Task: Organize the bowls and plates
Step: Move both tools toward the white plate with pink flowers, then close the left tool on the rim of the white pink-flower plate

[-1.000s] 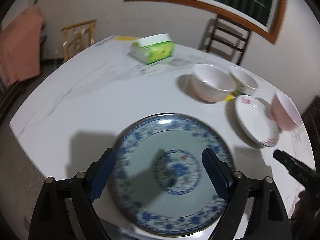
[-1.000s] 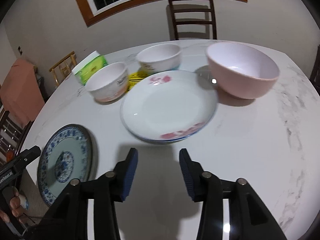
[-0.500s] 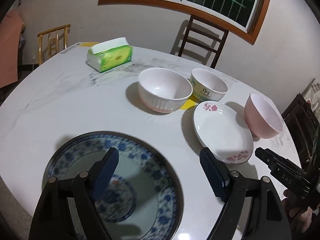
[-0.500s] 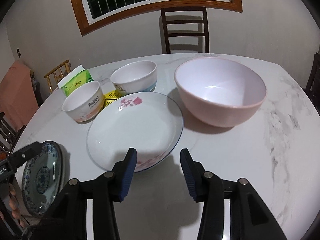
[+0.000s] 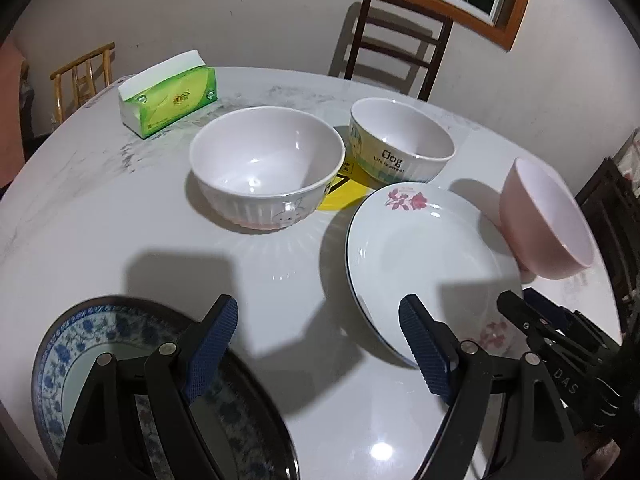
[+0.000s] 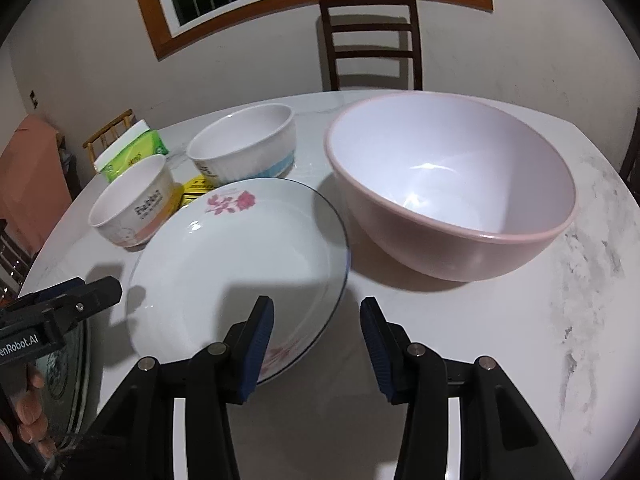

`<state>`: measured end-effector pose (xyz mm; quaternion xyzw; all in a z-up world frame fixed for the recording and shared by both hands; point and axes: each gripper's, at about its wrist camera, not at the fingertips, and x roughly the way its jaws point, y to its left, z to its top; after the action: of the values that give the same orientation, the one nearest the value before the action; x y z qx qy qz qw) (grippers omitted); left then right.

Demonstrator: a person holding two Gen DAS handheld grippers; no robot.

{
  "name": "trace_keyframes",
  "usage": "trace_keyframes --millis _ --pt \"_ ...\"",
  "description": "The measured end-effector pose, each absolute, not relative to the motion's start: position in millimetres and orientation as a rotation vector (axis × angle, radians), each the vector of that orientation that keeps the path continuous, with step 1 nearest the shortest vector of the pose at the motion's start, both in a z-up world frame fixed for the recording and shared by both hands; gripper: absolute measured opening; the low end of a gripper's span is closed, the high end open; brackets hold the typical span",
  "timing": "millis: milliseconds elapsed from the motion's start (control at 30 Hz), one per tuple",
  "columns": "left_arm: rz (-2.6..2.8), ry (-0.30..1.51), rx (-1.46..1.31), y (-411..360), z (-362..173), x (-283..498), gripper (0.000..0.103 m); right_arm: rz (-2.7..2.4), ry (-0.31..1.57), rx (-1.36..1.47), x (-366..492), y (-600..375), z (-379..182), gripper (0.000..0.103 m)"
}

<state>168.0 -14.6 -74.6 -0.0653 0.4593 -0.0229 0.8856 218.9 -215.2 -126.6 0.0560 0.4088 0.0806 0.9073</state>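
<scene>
The white plate (image 5: 424, 264) with pink flowers lies flat on the marble bench (image 5: 120, 208), and everything else sits around it. The pink bowl (image 6: 448, 184) stands just right of the plate. Two white bowls are behind it: the ribbed bowl (image 5: 266, 170) to the left, the lettered bowl (image 5: 400, 146) straight behind, a yellow card (image 5: 340, 196) between them. The blue plate (image 5: 60, 364) lies left of the plate, near the bench edge. The tissue pack (image 5: 168, 92) is farther back. The left claw (image 5: 316, 350) hangs open and empty over bare bench between the two plates. The right claw (image 6: 318, 342) is partly open, empty, its left finger over the plate's near rim
</scene>
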Motion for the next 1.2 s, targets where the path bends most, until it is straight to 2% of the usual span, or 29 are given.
trace_keyframes --millis 333,600,767,867,1000,1067,1200 --pt "-0.053 1.002 -0.128 -30.1 -91.2 192.7 0.077 0.168 0.853 0.115 231.9 -216.9 -134.1 0.046" --pt "-0.076 1.023 -0.140 -37.5 -101.2 207.7 0.052 0.167 0.849 0.132 239.3 -218.6 -136.1 0.045" --pt "-0.079 1.030 -0.145 -37.7 -104.6 212.0 0.038 0.168 0.854 0.145 243.5 -221.7 -138.6 0.031" --pt "-0.083 1.030 -0.152 -37.7 -104.4 214.4 0.035 0.175 0.851 0.143 244.6 -220.9 -139.1 0.029" --pt "-0.123 1.032 -0.162 -40.4 -104.3 216.9 0.023 0.190 0.853 0.156 245.4 -218.9 -139.7 0.024" --pt "-0.132 1.036 -0.163 -41.6 -103.6 216.8 0.023 0.201 0.856 0.158 244.4 -217.2 -139.9 0.021" --pt "-0.145 1.051 -0.188 -38.4 -102.7 216.7 0.021 0.198 0.862 0.163 242.4 -218.2 -139.5 0.021"
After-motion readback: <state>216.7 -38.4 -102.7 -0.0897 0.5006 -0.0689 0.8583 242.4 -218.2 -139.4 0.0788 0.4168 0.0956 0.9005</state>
